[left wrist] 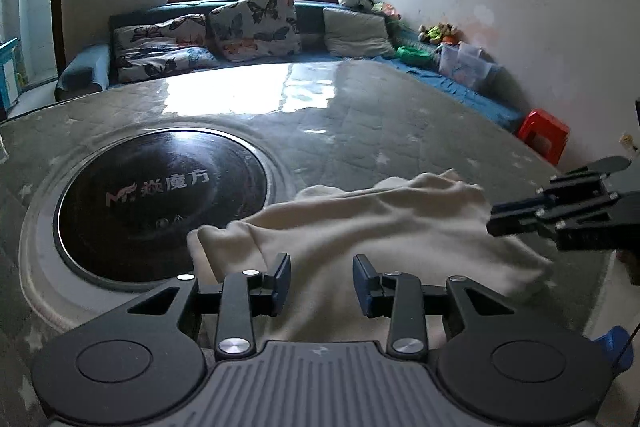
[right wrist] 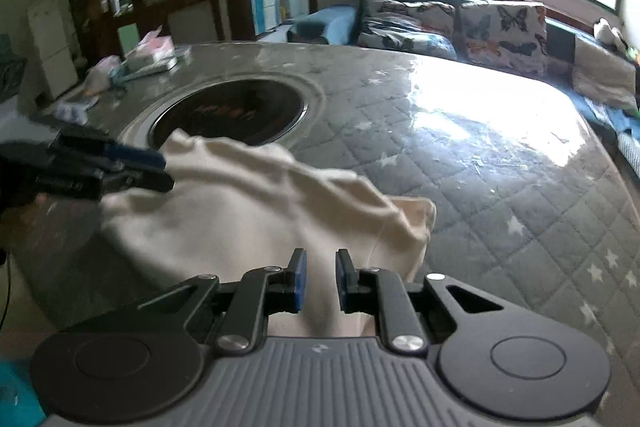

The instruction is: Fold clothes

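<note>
A cream garment (left wrist: 380,227) (right wrist: 248,211) lies rumpled on the round table (left wrist: 400,107) (right wrist: 480,167), which has a grey quilted cover. Its far edge overlaps the rim of the black built-in cooker (left wrist: 160,203) (right wrist: 232,111). My left gripper (left wrist: 322,281) stands open over the garment's near left part, the cloth showing loose in the wide gap. In the right wrist view it (right wrist: 164,171) sits at the garment's left edge. My right gripper (right wrist: 321,279) has its jaws close together with cream cloth filling the narrow gap. From the left wrist it (left wrist: 494,221) shows at the garment's right edge.
Tissue packs and small clutter (right wrist: 152,55) sit on the table's far left. A blue sofa with butterfly pillows (left wrist: 252,23) runs under the window behind the table. A red stool (left wrist: 544,135) and plastic boxes (left wrist: 464,63) stand by the right wall.
</note>
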A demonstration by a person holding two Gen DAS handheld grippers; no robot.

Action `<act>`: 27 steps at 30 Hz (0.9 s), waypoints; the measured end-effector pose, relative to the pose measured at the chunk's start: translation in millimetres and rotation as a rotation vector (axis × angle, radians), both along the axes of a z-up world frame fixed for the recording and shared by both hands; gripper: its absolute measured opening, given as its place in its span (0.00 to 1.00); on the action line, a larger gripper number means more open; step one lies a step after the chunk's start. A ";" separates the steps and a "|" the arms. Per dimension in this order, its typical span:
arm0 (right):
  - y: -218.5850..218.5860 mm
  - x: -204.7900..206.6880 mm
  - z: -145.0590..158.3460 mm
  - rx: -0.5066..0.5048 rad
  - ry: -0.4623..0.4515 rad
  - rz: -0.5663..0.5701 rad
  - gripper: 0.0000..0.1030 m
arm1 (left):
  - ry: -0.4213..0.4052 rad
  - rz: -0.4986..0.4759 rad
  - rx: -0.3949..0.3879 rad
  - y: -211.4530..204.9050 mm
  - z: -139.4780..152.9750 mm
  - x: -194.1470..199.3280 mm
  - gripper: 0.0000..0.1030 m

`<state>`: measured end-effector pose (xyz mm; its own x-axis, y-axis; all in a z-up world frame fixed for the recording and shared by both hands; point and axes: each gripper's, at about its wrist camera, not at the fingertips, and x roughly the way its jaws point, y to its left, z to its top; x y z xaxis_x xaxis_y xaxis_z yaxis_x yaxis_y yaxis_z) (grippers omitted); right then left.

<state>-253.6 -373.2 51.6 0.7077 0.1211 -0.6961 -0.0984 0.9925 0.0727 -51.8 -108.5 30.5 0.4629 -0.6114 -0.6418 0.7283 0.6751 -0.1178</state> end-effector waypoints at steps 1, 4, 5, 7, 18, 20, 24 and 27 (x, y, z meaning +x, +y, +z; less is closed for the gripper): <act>-1.6 6.9 -2.5 0.003 -0.001 -0.009 0.14 | 0.002 0.010 0.008 -1.0 -2.9 3.4 0.36; -8.8 25.2 -12.6 0.015 0.017 -0.045 0.14 | 0.014 0.032 0.028 -1.1 -11.5 12.5 0.36; -11.4 28.2 -15.2 0.016 0.024 -0.055 0.14 | 0.019 0.037 0.030 -0.4 -13.3 14.8 0.37; -15.9 31.4 -18.1 0.017 0.031 -0.069 0.14 | 0.028 0.038 0.019 3.2 -11.4 16.9 0.37; -5.3 65.6 -13.7 0.018 0.011 -0.053 0.14 | 0.040 0.007 -0.010 -32.2 -4.8 35.3 0.36; -5.9 70.7 -19.2 0.011 0.020 -0.062 0.14 | 0.052 0.013 -0.004 -37.3 -8.3 41.1 0.35; -7.7 71.5 -24.8 0.014 0.027 -0.068 0.14 | 0.072 0.024 0.008 -44.5 -16.9 51.1 0.36; -6.4 69.9 -23.6 0.006 0.025 -0.065 0.14 | 0.081 0.035 -0.001 -43.3 -17.2 53.3 0.37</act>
<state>-183.8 -379.5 28.0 0.6965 0.0801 -0.7131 -0.0320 0.9962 0.0807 1.5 -151.8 13.3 0.4307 -0.5969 -0.6769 0.6925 0.6995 -0.1761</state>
